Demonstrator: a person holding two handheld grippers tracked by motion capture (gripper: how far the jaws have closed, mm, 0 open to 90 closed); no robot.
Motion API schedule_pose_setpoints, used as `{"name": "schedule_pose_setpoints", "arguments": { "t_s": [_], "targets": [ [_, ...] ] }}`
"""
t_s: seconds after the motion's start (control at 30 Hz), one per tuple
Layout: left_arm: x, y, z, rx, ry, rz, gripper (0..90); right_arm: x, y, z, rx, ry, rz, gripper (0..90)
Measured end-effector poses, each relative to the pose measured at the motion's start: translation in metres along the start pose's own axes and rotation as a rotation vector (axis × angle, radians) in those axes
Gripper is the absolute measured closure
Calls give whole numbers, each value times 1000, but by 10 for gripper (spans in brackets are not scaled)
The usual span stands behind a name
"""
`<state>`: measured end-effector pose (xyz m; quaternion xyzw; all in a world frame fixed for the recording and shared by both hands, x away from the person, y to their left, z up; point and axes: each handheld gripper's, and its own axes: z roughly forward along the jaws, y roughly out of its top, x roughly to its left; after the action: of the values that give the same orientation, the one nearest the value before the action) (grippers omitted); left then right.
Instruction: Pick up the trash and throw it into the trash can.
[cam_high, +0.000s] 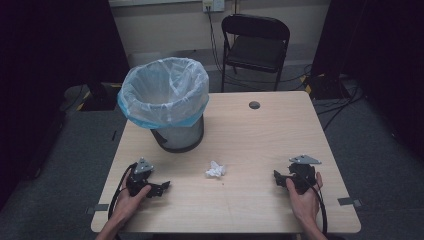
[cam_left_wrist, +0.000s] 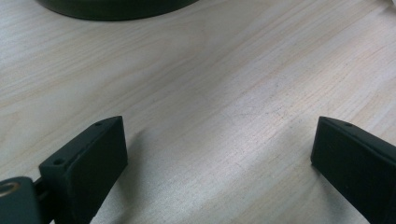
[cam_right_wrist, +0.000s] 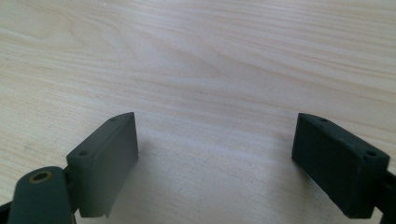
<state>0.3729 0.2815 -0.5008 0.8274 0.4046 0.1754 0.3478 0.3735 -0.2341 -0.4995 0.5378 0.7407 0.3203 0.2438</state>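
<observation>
Paper wad (cam_high: 215, 169) lies mid-bench between your released left gripper (cam_high: 161, 188) and released right gripper (cam_high: 278, 178); left sits slightly nearer.

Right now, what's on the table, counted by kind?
Crumpled paper wad: 1
Bin lined with a plastic bag: 1
Hand-held grippers: 2, left gripper and right gripper, jaws open and empty
Total: 4

A black folding chair (cam_high: 255, 44) stands behind the pale wooden bench (cam_high: 270, 135), against a cream wall (cam_high: 165, 25); cables (cam_high: 332, 107) trail over grey floor (cam_high: 385, 170), dark curtains either side.
</observation>
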Motion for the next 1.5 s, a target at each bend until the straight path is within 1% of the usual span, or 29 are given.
{"name": "schedule_pose_setpoints", "arguments": {
  "t_s": [0.17,0.3,0.37,0.4,0.43,0.47,0.5,0.53,0.57,0.6,0.63,0.73,0.77,0.8,0.83,0.87,0.93,0.97,1.03,1.07,1.13,1.17,1.23,1.27,1.3,1.33,1.4,1.47,1.5],
  "targets": [
    [0,0,0,-1,1,-3,27,1,0,0,0,-5,5,137],
    [1,0,0,0,-16,-2,33,1,0,0,0,-8,8,137],
    [2,0,0,1,-17,-1,40,1,0,0,0,-8,8,137],
    [2,0,0,1,-18,-3,52,1,0,0,0,-8,8,137],
    [3,0,-1,-2,-9,-1,83,1,0,0,1,-8,8,137],
    [3,0,-2,-11,-3,-10,83,1,0,0,1,-8,8,137],
    [5,0,-4,-23,8,-26,128,1,0,0,1,-8,8,137],
    [6,0,-4,-27,5,-41,177,1,0,0,1,-8,8,137],
    [9,0,-5,-34,-17,-64,173,1,0,0,1,-8,8,137],
    [10,0,-5,-38,-25,-75,154,1,0,0,1,-8,8,137],
    [10,0,-7,-58,-35,-92,166,1,0,0,1,-8,8,137],
    [7,3,-11,-98,-70,-108,170,1,0,0,1,-8,8,137],
    [2,8,-13,-99,-113,-112,170,1,0,0,0,-8,9,137],
    [2,8,-13,-99,-113,-112,170,1,0,0,0,-8,9,137],
    [-1,11,-14,-104,-144,-118,170,1,0,0,0,-8,8,137],
    [-4,13,-16,-110,-154,-110,172,1,0,0,1,-6,8,137],
    [-10,18,-18,-120,-152,-95,178,0,0,0,1,-5,4,137],
    [-12,21,-18,-124,-165,-93,184,-1,0,0,1,10,-5,136],
    [-20,27,-15,-117,-186,-67,184,-2,1,0,2,16,-11,136],
    [-22,30,-13,-112,-188,-49,184,-3,1,1,1,30,-25,134],
    [-28,37,-9,-100,-208,-39,184,-6,2,2,3,51,-41,130],
    [-29,39,-7,-91,-220,-27,188,-6,2,2,2,52,-42,130],
    [-36,46,-3,-93,-225,-26,240,-7,2,2,3,56,-44,130],
    [-38,49,-1,-91,-234,-13,234,-7,2,2,3,57,-45,130],
    [-42,53,3,-78,-234,10,230,-7,2,2,3,57,-46,130],
    [-44,55,5,-80,-228,17,230,-7,2,2,3,57,-46,130],
    [-47,59,10,-84,-248,15,230,-7,2,2,3,57,-45,130],
    [-48,62,14,-69,-254,40,230,-7,2,2,3,57,-45,130],
    [-50,66,16,-60,-263,62,229,-7,2,2,3,56,-45,130]
  ]
}}
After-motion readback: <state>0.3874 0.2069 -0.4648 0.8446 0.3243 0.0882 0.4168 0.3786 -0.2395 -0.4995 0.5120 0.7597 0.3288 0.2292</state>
